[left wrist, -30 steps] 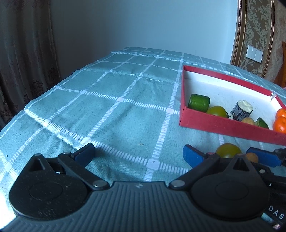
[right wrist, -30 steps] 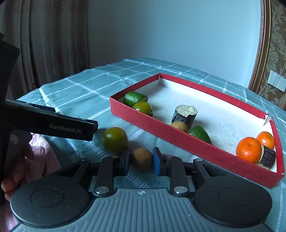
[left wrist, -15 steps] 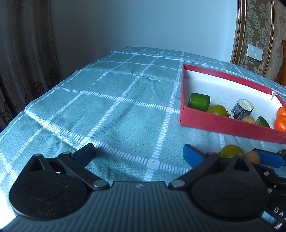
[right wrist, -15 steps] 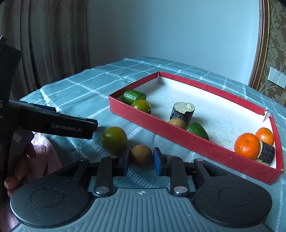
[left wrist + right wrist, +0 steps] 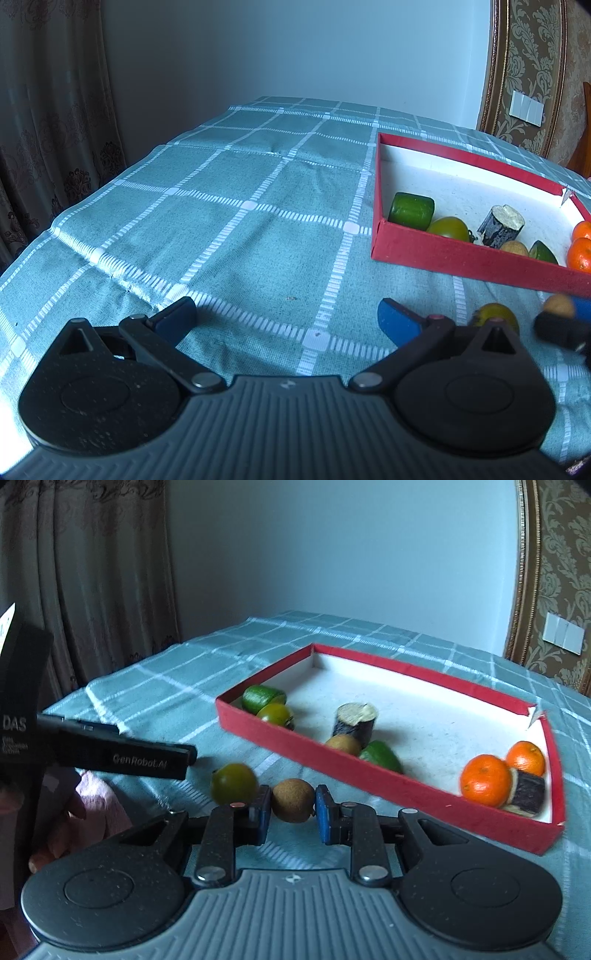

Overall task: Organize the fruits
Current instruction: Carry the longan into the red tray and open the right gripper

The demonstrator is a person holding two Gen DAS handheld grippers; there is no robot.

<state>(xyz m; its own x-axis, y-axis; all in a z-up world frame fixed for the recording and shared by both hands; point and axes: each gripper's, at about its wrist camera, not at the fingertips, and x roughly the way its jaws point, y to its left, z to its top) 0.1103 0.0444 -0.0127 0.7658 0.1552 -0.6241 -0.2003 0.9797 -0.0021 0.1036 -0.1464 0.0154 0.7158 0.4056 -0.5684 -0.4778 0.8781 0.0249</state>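
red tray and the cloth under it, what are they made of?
Red tray: looks like cardboard, matte red outside, white inside; one corner is split open, paper-like. Tablecloth: seemingly woven fabric, visible weave, creases, teal with white grid; could be coated, can't tell.

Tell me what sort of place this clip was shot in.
Most likely a room in a home: a table under a checked tablecloth, heavy curtains, patterned wallpaper with a light switch, and a red box of fruit.
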